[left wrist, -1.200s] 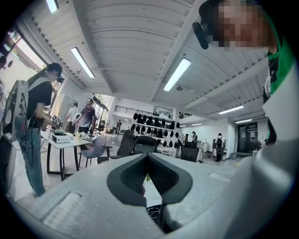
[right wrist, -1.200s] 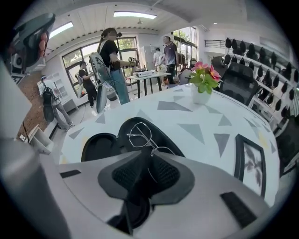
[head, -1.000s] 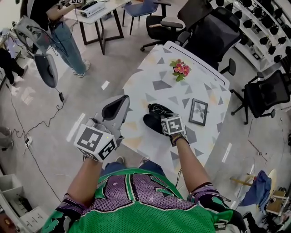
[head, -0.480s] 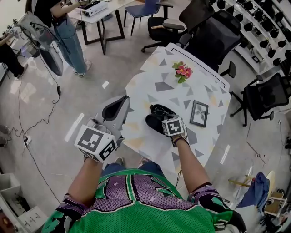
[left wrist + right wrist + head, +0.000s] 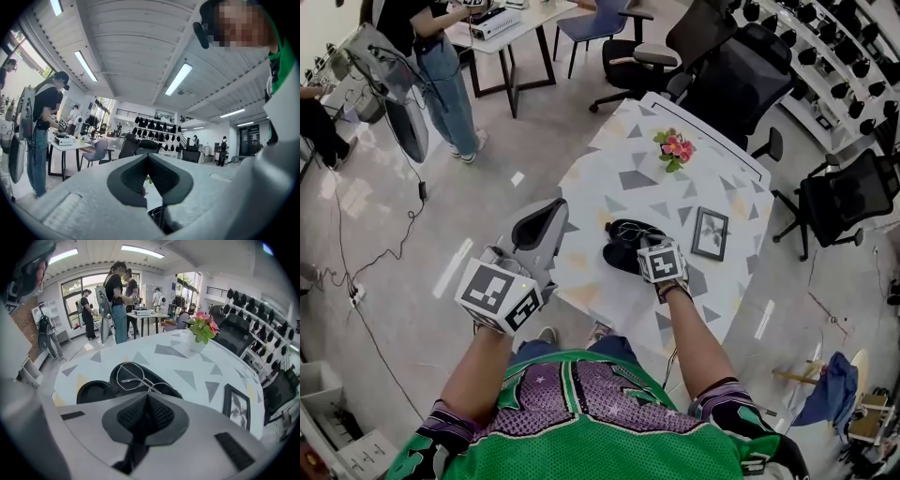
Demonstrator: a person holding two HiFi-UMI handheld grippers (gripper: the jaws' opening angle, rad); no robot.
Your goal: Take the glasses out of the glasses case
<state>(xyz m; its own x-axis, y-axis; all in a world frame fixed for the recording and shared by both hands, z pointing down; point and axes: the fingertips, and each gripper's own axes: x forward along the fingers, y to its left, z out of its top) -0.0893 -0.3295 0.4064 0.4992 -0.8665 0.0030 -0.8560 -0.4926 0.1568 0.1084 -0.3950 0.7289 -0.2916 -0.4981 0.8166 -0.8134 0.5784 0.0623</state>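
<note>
**Glasses lie in the open case, right gripper closed at their bridge**

A white table printed with grey and yellow triangles stands on a pale floor in an open office, with black office chairs beyond it. A person in jeans stands at a desk far off to the left.

The black glasses case lies open on the near part of the table, both halves facing up. The thin wire-framed glasses rest in the half farther from the person. In the right gripper view, the empty half of the case sits to the left of the glasses.

The right gripper reaches in from the near right side of the case. Its jaws are pressed together, with the tips at the bridge between the two lenses, where the wire runs in under them. The glasses are not lifted clear of the case.

The left gripper hangs well to the left of the case, at the table's edge. Its jaws are closed tip to tip with nothing between them.

A small pot of pink flowers stands beyond the case. A dark picture frame lies flat just to the right of the case.
</note>
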